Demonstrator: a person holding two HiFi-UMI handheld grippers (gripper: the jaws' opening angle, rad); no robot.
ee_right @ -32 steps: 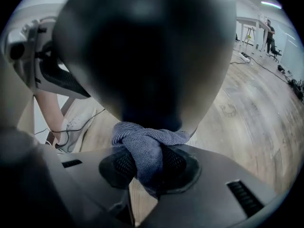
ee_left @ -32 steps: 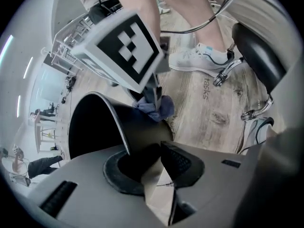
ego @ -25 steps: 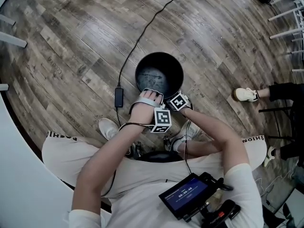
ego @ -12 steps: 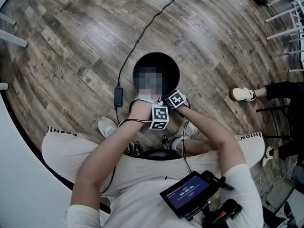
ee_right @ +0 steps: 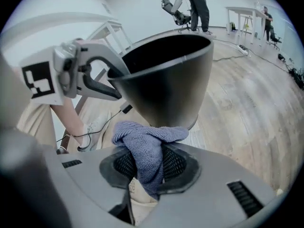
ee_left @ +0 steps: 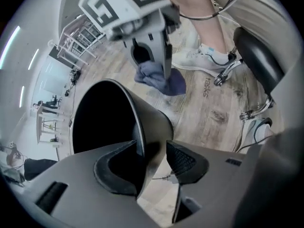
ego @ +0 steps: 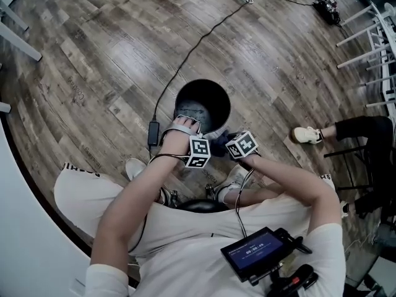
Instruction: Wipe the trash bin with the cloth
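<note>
Black trash bin [ego: 204, 98] standing upright on the wood floor [ego: 93, 54], right by the person's feet. Left gripper [ee_left: 152, 163] has just been opening its jaws. They're loose now, with the bin's near rim between them, one inside and one outside. Right gripper [ee_right: 145, 167] is clenched on the blue cloth [ee_right: 149, 148], just beside the bin's outer wall.

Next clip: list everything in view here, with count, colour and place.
trash bin: one, black, upright on the wooden floor
cloth: one, blue-grey, close by the bin's outer wall
cable: one, black, across the floor to the adapter
adapter: one, black, left of the bin
screen device: one, black, before the person's torso
left gripper: one, grey, jaws have just been opening, straddling the bin's rim
right gripper: one, grey, shut on the cloth
</note>
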